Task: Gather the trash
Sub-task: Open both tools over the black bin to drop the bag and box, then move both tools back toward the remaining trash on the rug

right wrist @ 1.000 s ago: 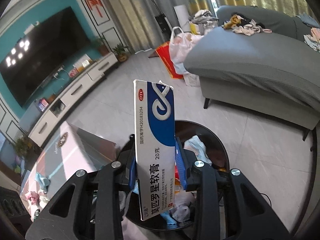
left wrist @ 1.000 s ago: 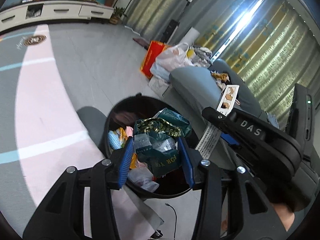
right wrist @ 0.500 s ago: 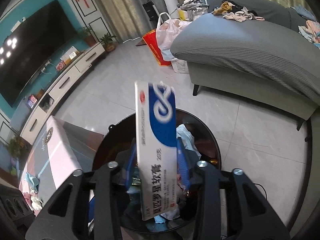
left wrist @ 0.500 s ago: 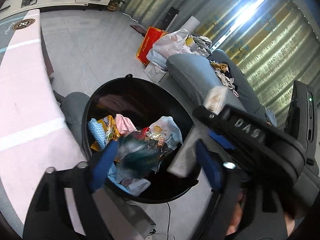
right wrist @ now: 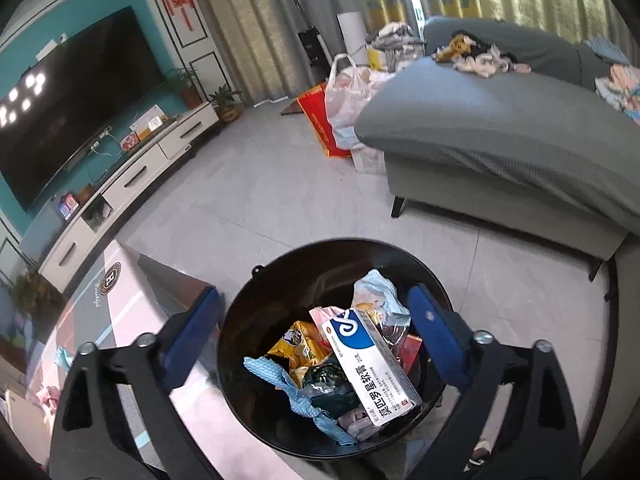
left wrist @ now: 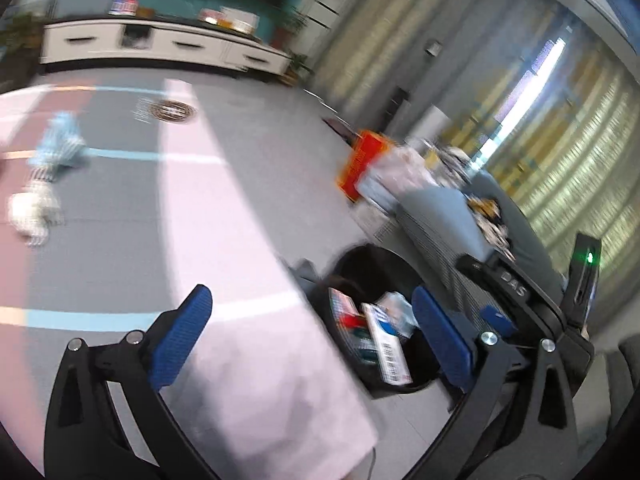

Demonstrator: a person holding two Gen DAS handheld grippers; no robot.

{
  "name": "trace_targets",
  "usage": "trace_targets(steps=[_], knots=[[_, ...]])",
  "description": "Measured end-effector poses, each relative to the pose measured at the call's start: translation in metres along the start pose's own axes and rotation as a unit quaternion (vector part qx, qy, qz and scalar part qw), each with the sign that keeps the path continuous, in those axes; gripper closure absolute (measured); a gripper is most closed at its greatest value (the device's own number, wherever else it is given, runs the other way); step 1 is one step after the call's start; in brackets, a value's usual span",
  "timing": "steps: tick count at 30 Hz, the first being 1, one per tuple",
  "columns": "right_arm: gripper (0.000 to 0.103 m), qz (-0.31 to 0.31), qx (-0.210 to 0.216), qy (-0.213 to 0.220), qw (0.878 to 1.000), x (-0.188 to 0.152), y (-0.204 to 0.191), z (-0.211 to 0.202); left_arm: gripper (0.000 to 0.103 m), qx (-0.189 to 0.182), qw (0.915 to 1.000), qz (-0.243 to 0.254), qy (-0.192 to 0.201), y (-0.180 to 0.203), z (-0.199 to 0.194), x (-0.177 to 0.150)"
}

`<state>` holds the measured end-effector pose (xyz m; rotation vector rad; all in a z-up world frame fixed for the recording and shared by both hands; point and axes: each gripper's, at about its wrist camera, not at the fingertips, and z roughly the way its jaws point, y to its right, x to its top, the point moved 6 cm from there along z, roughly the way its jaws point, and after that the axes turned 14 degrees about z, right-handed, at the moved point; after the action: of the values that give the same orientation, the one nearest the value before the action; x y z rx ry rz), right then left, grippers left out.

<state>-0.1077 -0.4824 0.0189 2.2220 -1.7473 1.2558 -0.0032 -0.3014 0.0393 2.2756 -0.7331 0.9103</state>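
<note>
Right gripper (right wrist: 312,320) spread wide, empty, directly above bin (right wrist: 256,320); ointment box (right wrist: 370,366) lies below it atop the trash. Left gripper (left wrist: 316,336) also wide, empty. Beyond it, scraps (left wrist: 34,210) on table (left wrist: 224,240): blurred view risks a mis-aimed grab.

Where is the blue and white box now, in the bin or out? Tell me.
In. The box lies tilted on the wrappers inside the black bin, apart from the open right hand-held gripper.

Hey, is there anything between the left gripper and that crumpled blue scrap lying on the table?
Nothing visible. The left gripper is open over the table, and only bare tabletop shows between it and the blue scrap far to its left. The view is motion-blurred, so small items could be missed.
</note>
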Motion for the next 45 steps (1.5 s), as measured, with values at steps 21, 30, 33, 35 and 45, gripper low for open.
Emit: trace_targets(steps=[21, 30, 33, 35, 45], knots=[[0.003, -0.224, 0.03, 0.041, 0.973, -0.078, -0.131, -0.031, 0.003, 0.305, 0.9372, -0.166, 0.031, -0.271, -0.206, -0.075], [0.003, -0.344, 0.064, -0.007, 0.937, -0.155, -0.186, -0.02, 0.003, 0.273, 0.9425, -0.192, 0.021, -0.289, -0.186, -0.094], [0.003, -0.37, 0.066, -0.022, 0.926, -0.179, -0.192, -0.015, 0.003, 0.268, 0.9443, -0.19, 0.022, -0.29, -0.183, -0.096], [0.003, -0.384, 0.068, -0.029, 0.92, -0.192, -0.197, -0.012, 0.003, 0.266, 0.945, -0.189, 0.022, -0.289, -0.182, -0.096], [0.003, -0.396, 0.091, -0.051, 0.912, -0.222, -0.209, -0.012, 0.003, 0.264, 0.9446, -0.192, 0.029, -0.29, -0.185, -0.096]])
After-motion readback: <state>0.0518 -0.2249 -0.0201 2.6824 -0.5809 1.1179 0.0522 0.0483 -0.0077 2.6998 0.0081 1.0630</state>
